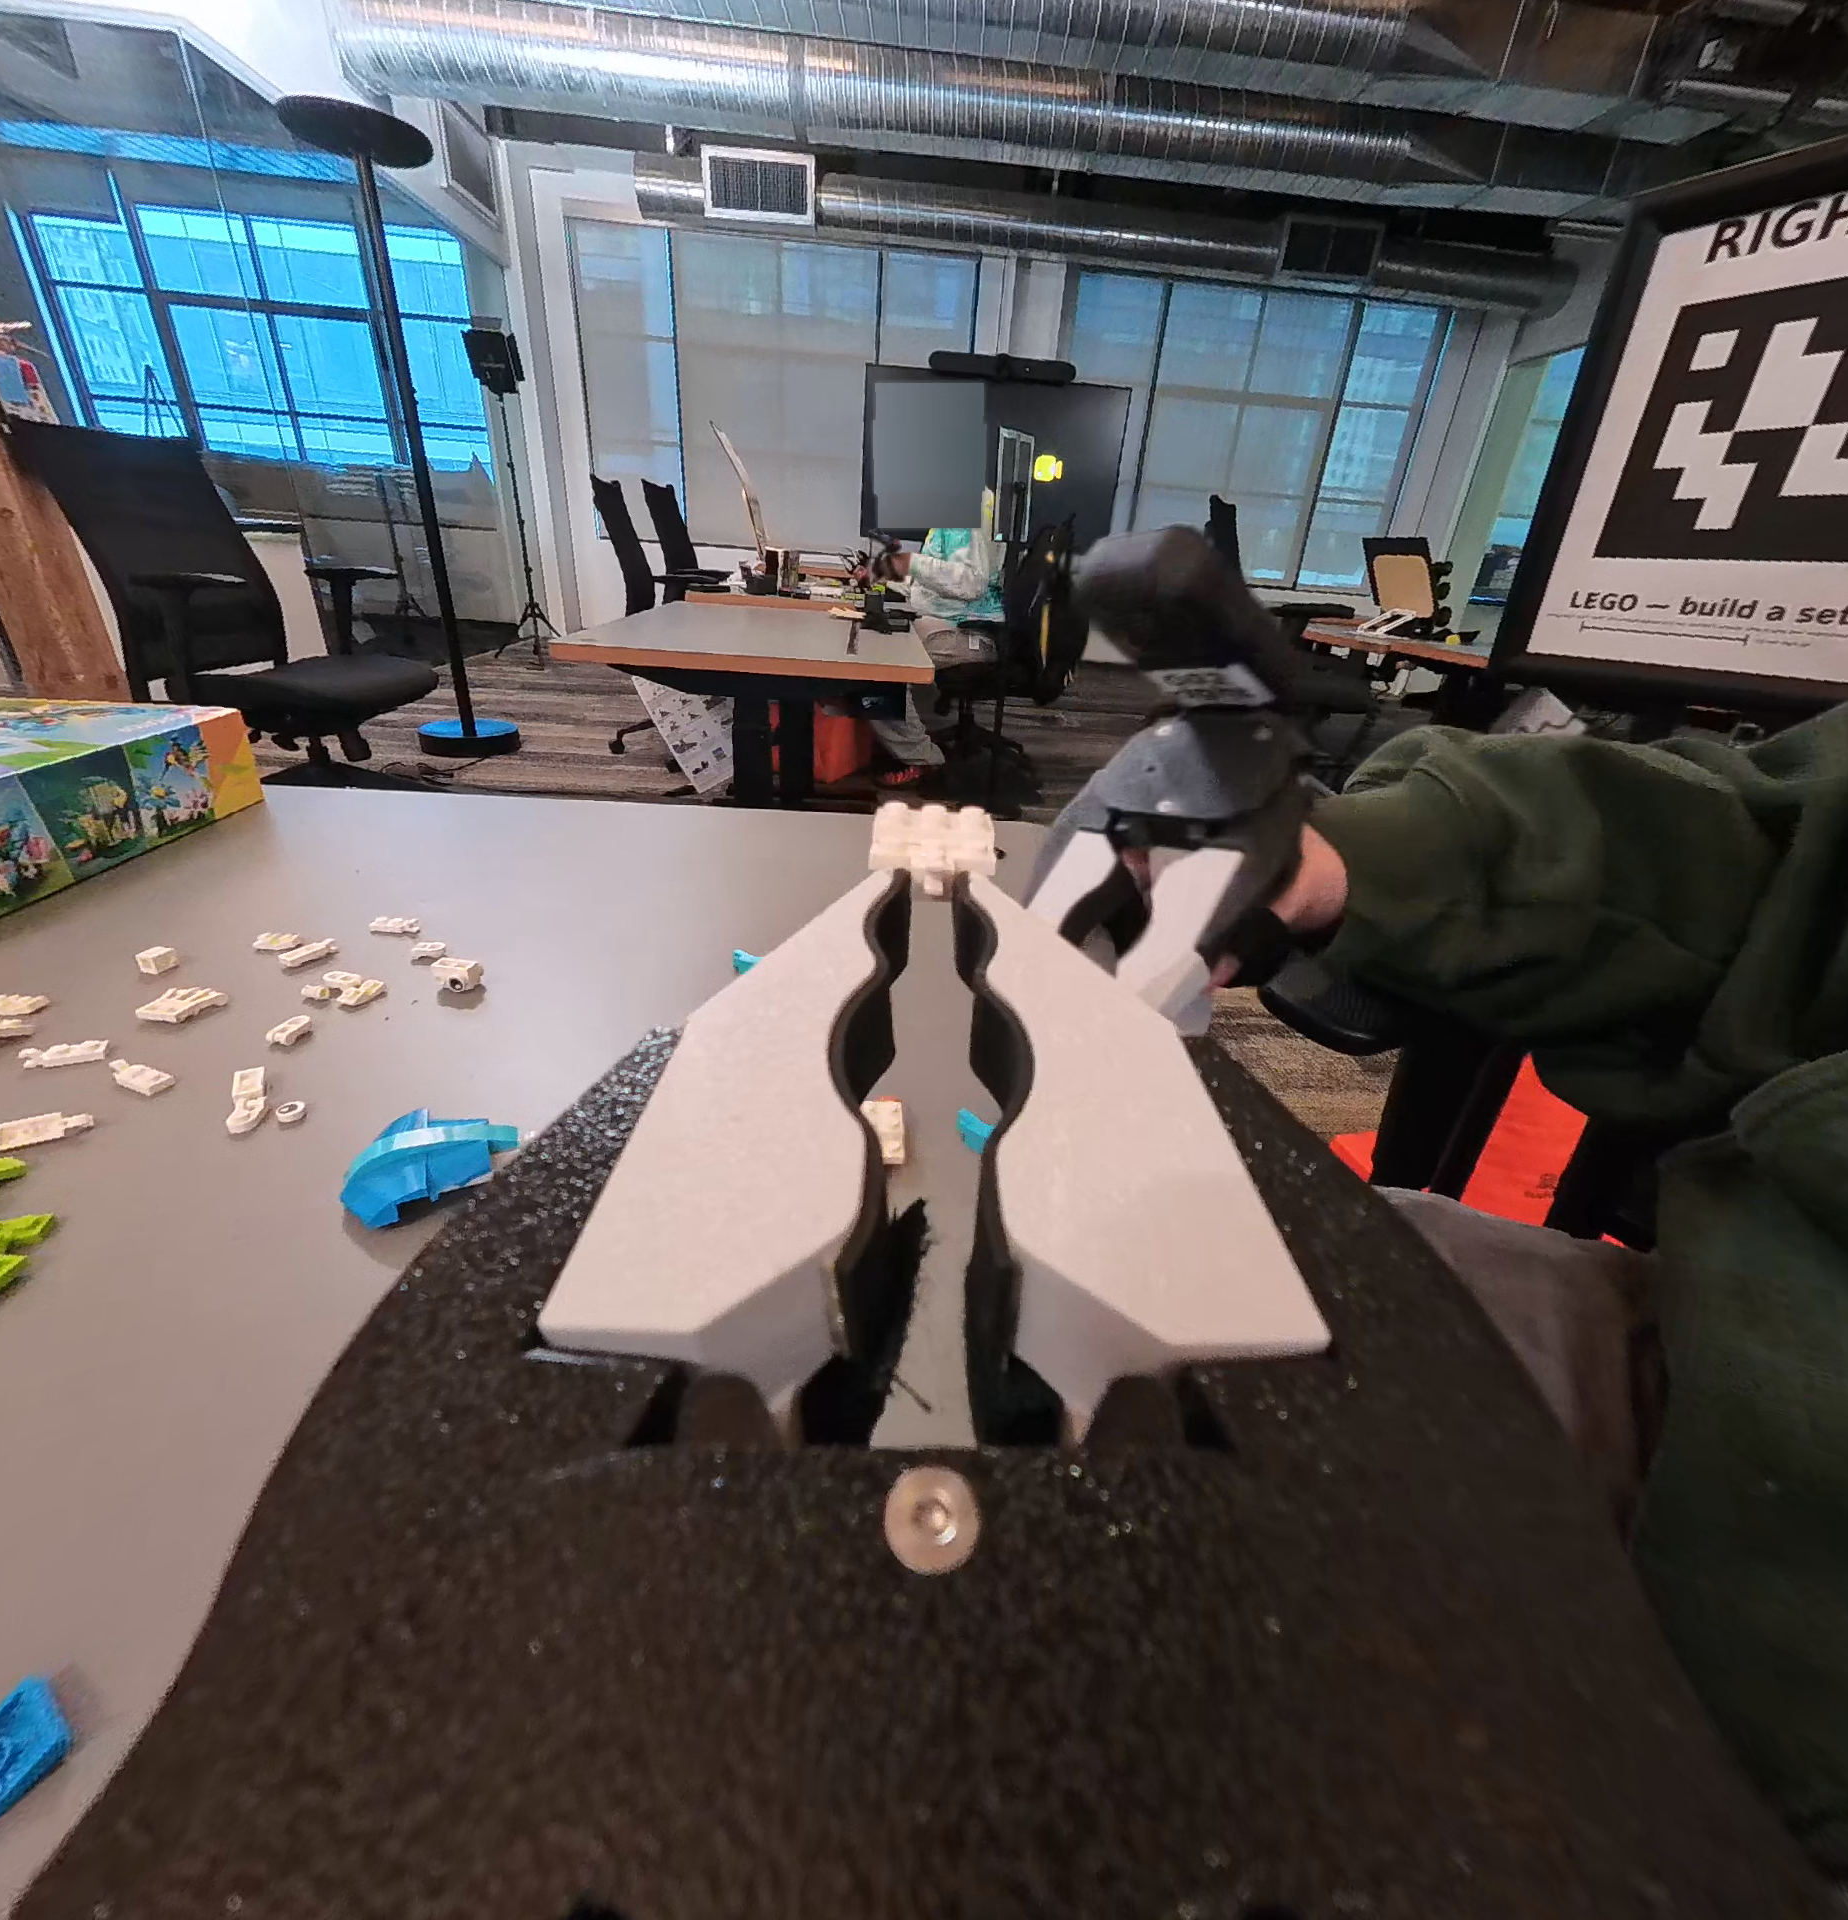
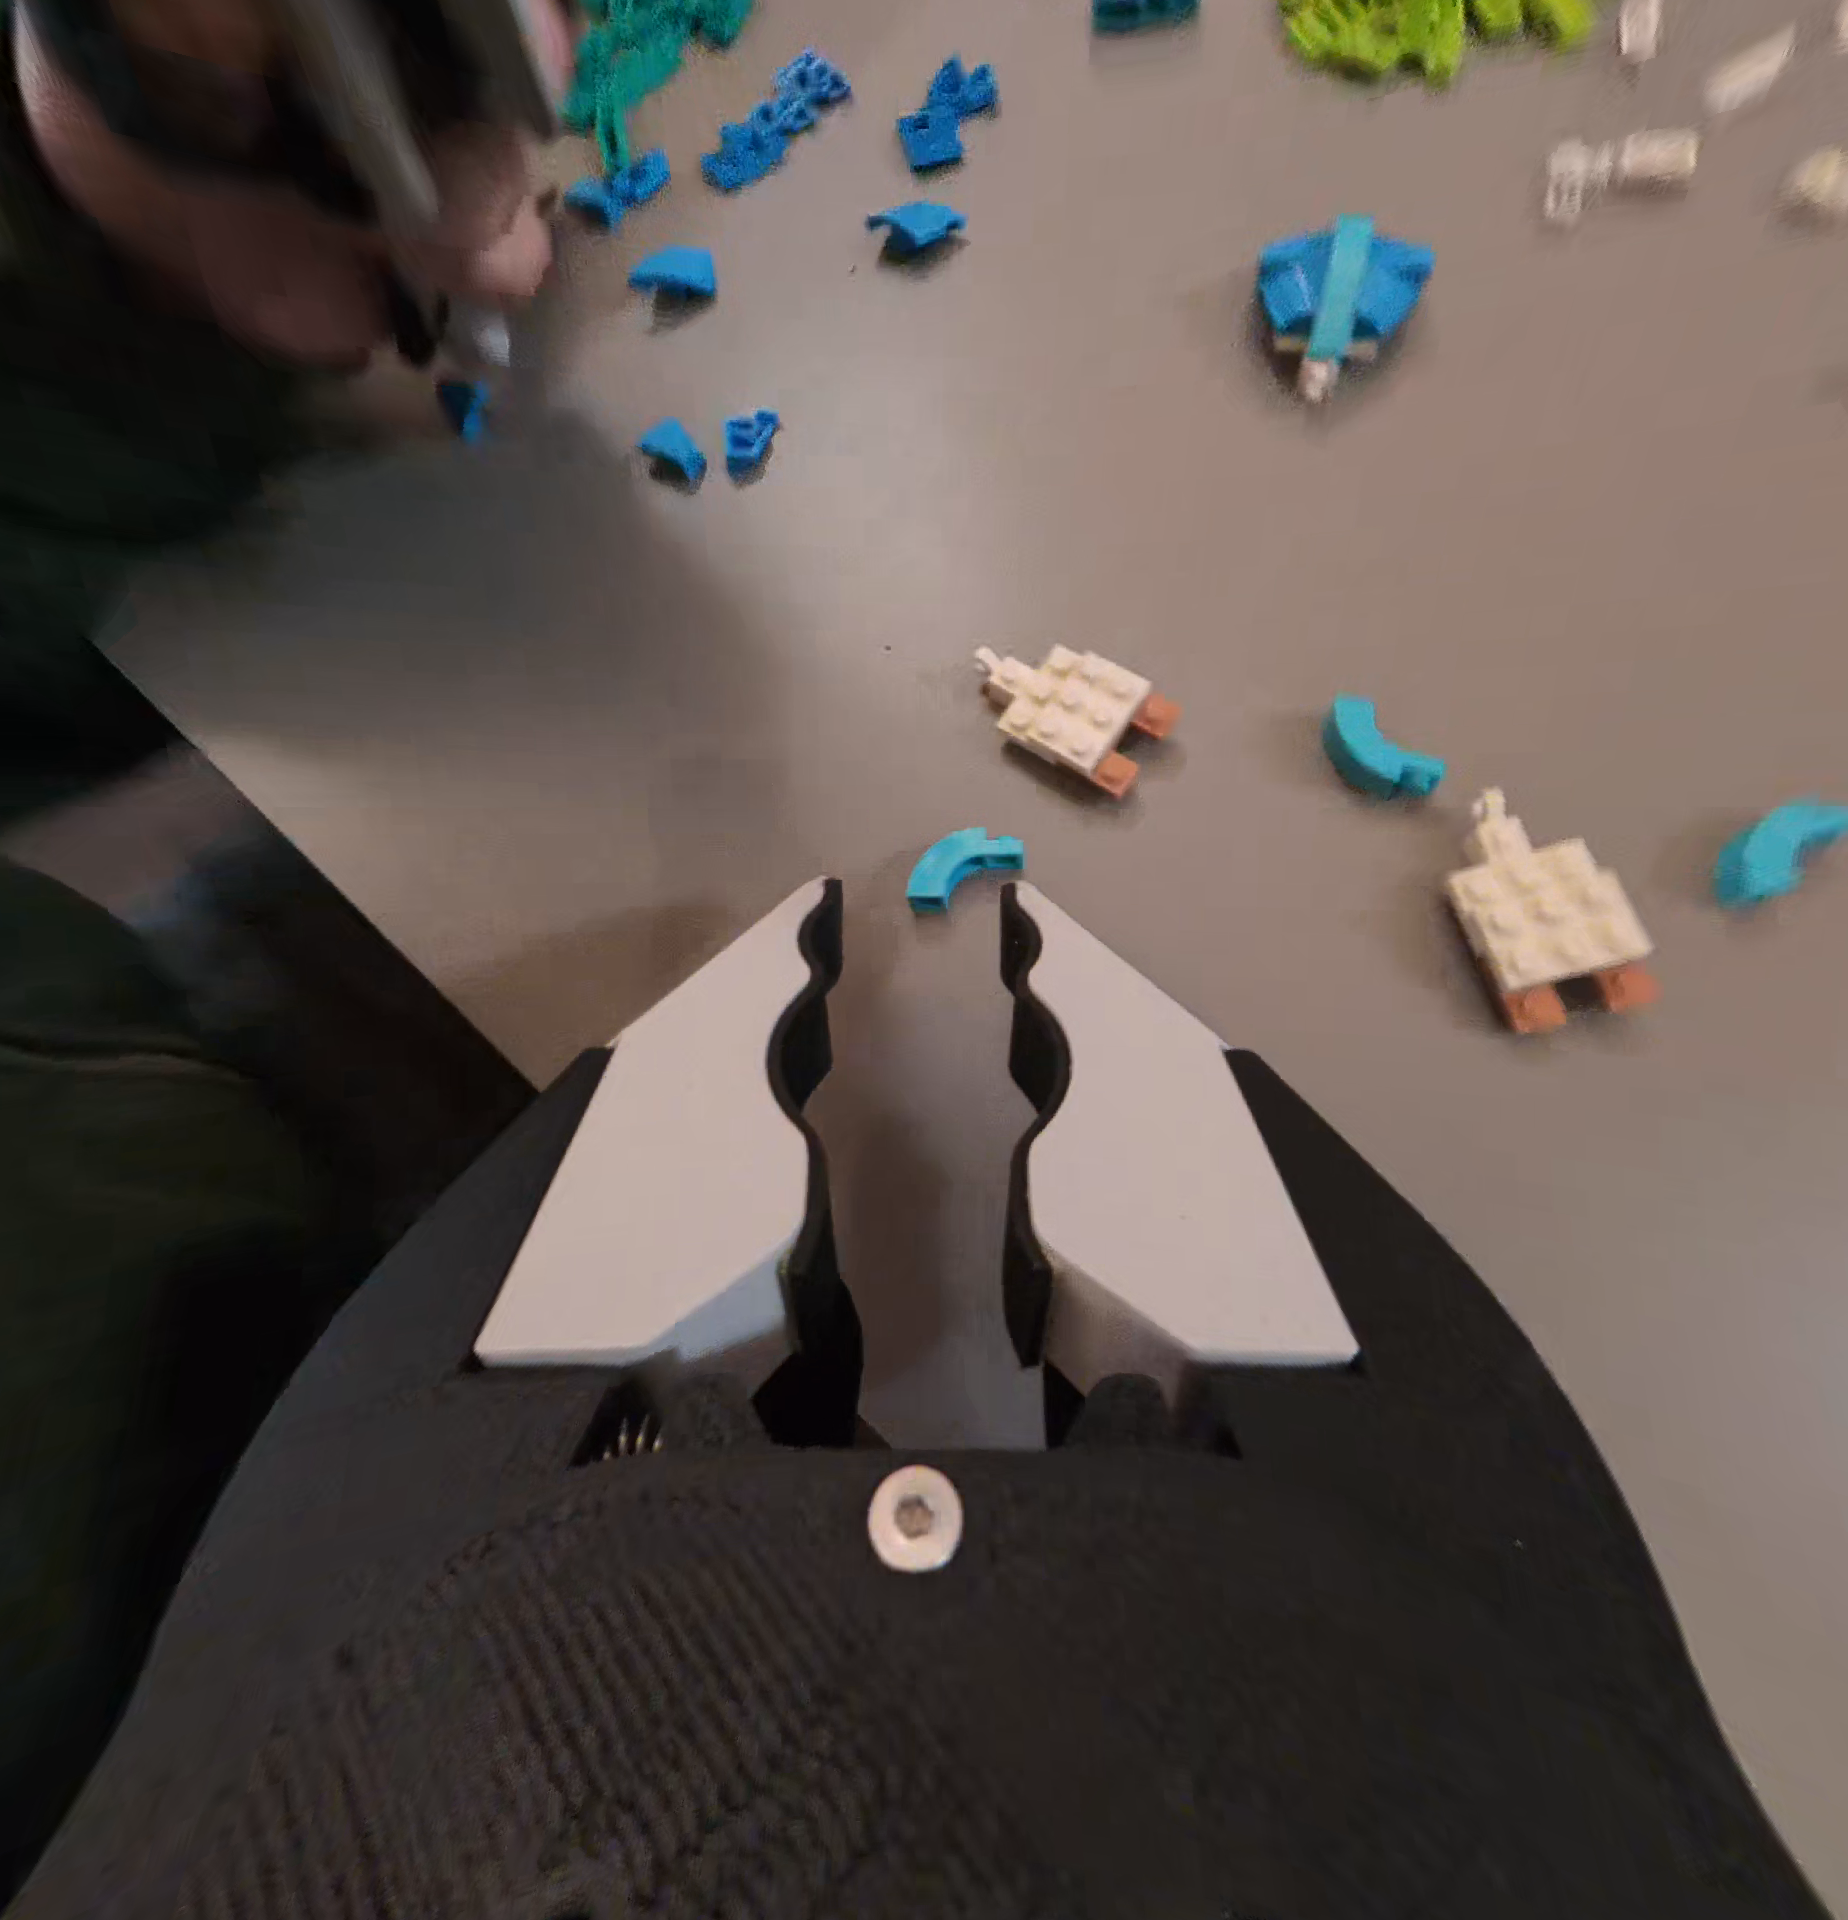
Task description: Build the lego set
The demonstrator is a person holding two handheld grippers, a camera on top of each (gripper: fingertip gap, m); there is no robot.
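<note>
Your grey table (image 2: 1315,540) is strewn with sorted bricks: a colourful box (image 1: 89,790) at the far left corner, white pieces (image 1: 234,1023), blue pieces (image 2: 754,156) and lime-green pieces (image 2: 1419,36) in loose groups. Nearer you lie a blue built section (image 2: 1335,296) and two white plate assemblies with brown ends (image 2: 1081,712) (image 2: 1543,914).

Your left gripper (image 1: 932,878) is clamped on a small white brick assembly (image 1: 932,842), pinching its lower stub between the fingertips and holding it up above the table's far edge. Keep that squeeze steady and the piece level (the hold is narrow, so a twist could lever it out).

Your right gripper (image 2: 920,894) is spread apart and carrying nothing, poised over the table with a turquoise curved brick (image 2: 964,868) just ahead of its tips, nearer the right finger. Neither pad touches it. If you want that piece, centre the jaws across its narrow width first, and lower squarely; an arched brick will likely skid if one pad arrives early.
</note>
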